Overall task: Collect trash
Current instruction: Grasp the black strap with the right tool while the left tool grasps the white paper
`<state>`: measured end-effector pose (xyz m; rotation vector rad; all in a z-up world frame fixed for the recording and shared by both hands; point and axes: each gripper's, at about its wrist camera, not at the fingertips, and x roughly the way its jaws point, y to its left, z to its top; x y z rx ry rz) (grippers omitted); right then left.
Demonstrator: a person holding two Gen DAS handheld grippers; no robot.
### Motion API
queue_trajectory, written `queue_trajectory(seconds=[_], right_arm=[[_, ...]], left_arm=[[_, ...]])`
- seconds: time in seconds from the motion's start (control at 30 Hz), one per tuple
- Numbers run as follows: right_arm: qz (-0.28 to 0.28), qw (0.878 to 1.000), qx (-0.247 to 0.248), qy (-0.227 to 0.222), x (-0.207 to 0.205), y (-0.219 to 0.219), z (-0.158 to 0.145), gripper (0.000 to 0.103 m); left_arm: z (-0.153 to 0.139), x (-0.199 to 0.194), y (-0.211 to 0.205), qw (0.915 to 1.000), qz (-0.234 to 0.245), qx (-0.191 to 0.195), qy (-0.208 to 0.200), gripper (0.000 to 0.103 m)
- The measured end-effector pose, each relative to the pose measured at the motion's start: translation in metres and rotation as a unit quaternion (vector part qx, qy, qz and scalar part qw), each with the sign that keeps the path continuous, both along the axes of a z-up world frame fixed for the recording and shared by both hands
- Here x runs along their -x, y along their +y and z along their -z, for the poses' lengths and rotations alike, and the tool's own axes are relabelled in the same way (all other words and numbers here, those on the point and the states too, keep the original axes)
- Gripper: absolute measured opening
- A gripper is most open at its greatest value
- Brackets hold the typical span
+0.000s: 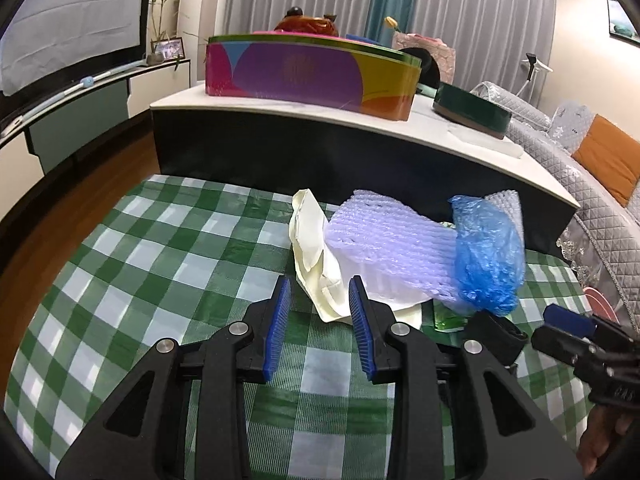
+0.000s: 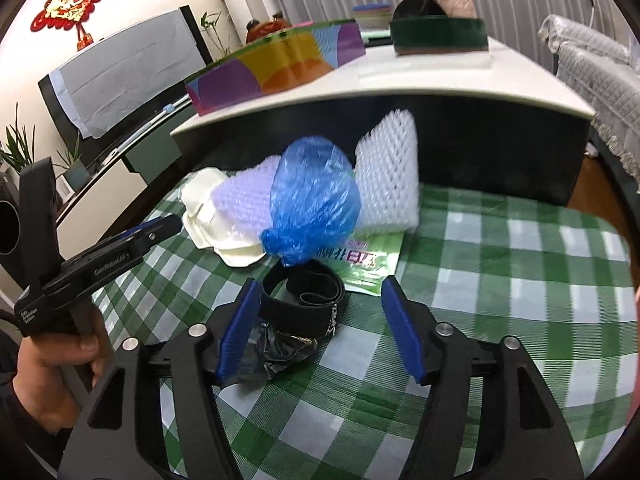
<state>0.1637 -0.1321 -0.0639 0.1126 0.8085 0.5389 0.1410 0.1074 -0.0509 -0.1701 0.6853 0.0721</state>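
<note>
**Closing in on the trash pile**

Right claw (image 2: 318, 330) gapes wide over the black strap (image 2: 304, 294); left claw (image 1: 318, 334), narrower and empty, fronts the cream wrapper (image 1: 316, 252). Pinch low, one piece each. Beyond, the blue bag (image 2: 314, 200) rests on foam netting (image 2: 388, 176) across the checked surface (image 2: 500, 280).

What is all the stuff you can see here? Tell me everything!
checked cloth: one, green and white, under the pile
paper wad: one, cream, left end of pile
foam nets: two, white, middle and right
plastic bag: one, blue, on the nets
packet: one, green, beneath them
strap: one, black, in front
crumpled wrapper: one, black, nearest
boxes: two, multicoloured and dark green, raised table
left gripper: open, at paper wad
right gripper: open, over strap
</note>
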Motion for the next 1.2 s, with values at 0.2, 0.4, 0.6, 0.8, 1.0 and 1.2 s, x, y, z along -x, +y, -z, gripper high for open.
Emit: queue_trajectory(seconds=[0.2,0.4,0.6,0.8,1.0,1.2], right_arm=[[-0.017,1.0,-0.007,0.02,-0.009,0.008,0.011,0.069],[-0.035,0.999,-0.004,0.027,-0.015,0.017,0.017,0.07],[-0.038,0.999,-0.001,0.033,-0.017,0.019,0.02,0.067],[-0.048,0.998,0.003,0.035,-0.014,0.022,0.019,0.037],[-0.046,0.999,0.007,0.016,-0.005,0.016,0.003,0.022],[-0.041,0.999,0.013,-0.007,0.012,0.008,-0.019,0.02]], left_arm=[[0.011,-0.019,0.008,0.9995,-0.012,0.024,0.018,0.039],[0.012,-0.03,0.007,0.9991,-0.01,0.034,0.026,0.042],[0.02,-0.035,0.008,0.9979,-0.017,0.046,0.043,0.041],[0.015,-0.031,0.006,0.9982,-0.008,0.045,0.039,0.02],[0.005,-0.021,0.003,0.9986,-0.008,0.035,0.039,0.011],[-0.006,-0.002,0.006,0.9989,-0.011,0.023,0.038,0.009]])
